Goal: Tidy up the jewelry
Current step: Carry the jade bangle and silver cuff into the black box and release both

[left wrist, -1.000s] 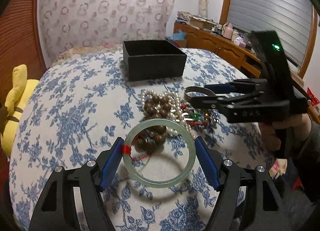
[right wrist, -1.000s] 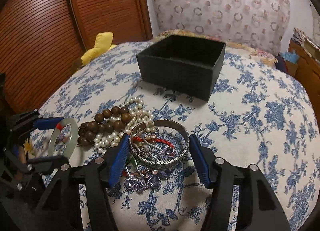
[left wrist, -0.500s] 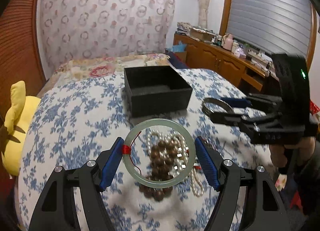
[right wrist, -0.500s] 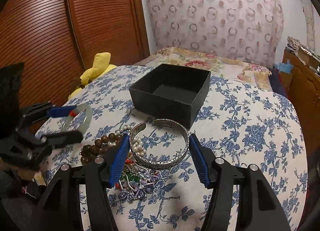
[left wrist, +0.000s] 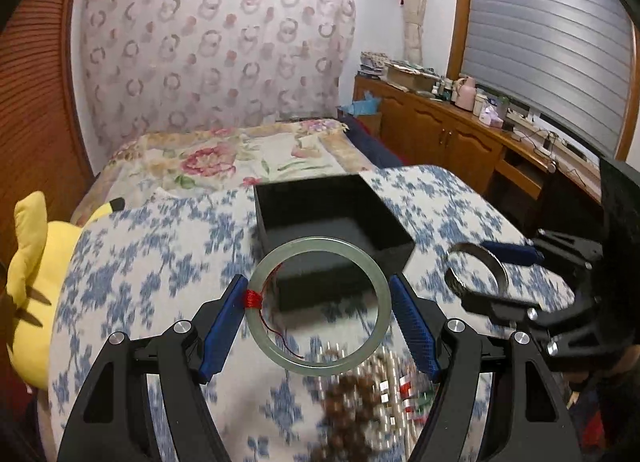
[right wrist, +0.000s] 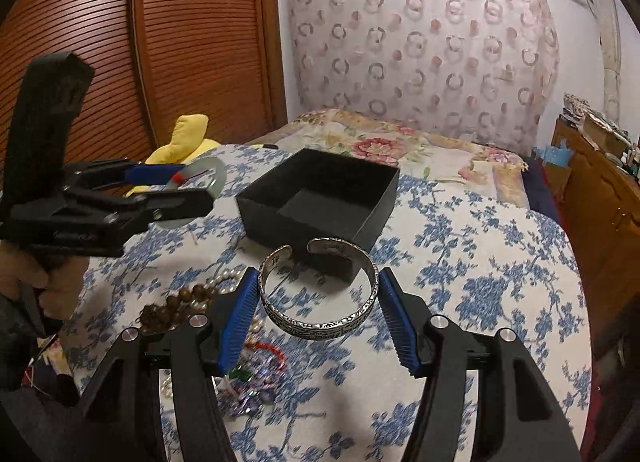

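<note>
My left gripper (left wrist: 319, 306) is shut on a pale green jade bangle (left wrist: 372, 358) with a red thread wrap, held in the air just short of the open black box (left wrist: 396, 227). My right gripper (right wrist: 318, 294) is shut on an engraved silver cuff bracelet (right wrist: 320, 328), also lifted, near the box's (right wrist: 360, 221) front corner. Each gripper shows in the other's view: the right one (left wrist: 476, 274) with the cuff, the left one (right wrist: 192, 185) with the bangle. A pile of brown wooden beads (right wrist: 176, 304), pearls and coloured pieces (right wrist: 256, 374) lies on the floral cloth below.
The box stands on a round table with a blue-flowered cloth (right wrist: 500, 262). A yellow plush toy (left wrist: 32, 282) sits at the table's left edge. Behind are a bed (left wrist: 240, 153), a wooden slatted door (right wrist: 120, 61) and a cluttered wooden sideboard (left wrist: 460, 129).
Both grippers have risen with their bracelets off the pile. The left one has moved forward, bringing the bangle from above the beads up to the box's near side.
</note>
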{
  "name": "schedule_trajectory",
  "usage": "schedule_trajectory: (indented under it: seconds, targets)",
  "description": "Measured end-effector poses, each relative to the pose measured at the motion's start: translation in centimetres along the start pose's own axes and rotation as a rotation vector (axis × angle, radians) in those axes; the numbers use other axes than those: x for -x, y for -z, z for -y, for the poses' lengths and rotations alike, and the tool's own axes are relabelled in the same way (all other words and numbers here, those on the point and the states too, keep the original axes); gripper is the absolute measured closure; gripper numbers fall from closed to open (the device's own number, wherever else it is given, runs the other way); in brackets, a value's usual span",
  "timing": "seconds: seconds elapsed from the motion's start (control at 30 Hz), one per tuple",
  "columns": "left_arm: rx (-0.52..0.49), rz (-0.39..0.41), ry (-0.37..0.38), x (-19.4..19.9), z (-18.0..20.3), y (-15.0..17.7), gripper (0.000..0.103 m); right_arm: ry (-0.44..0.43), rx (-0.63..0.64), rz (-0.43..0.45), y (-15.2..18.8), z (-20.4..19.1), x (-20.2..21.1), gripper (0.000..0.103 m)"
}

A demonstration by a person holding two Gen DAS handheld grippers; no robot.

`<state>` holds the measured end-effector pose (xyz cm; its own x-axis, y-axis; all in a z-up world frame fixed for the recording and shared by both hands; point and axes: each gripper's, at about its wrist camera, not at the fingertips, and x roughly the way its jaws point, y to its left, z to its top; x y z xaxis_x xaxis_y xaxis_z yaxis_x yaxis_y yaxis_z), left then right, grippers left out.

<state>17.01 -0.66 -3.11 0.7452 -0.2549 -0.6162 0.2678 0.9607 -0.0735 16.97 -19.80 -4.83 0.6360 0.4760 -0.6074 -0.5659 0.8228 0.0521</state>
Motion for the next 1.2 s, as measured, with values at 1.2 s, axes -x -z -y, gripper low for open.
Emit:
schedule_trajectory:
  seconds: [1.2]
  targets:
    - [0.094,0.006,-0.089,-2.3,-4.7,0.3,0.010,0.047,0.076,-0.068,-5.6,0.3,-9.1,0.040]
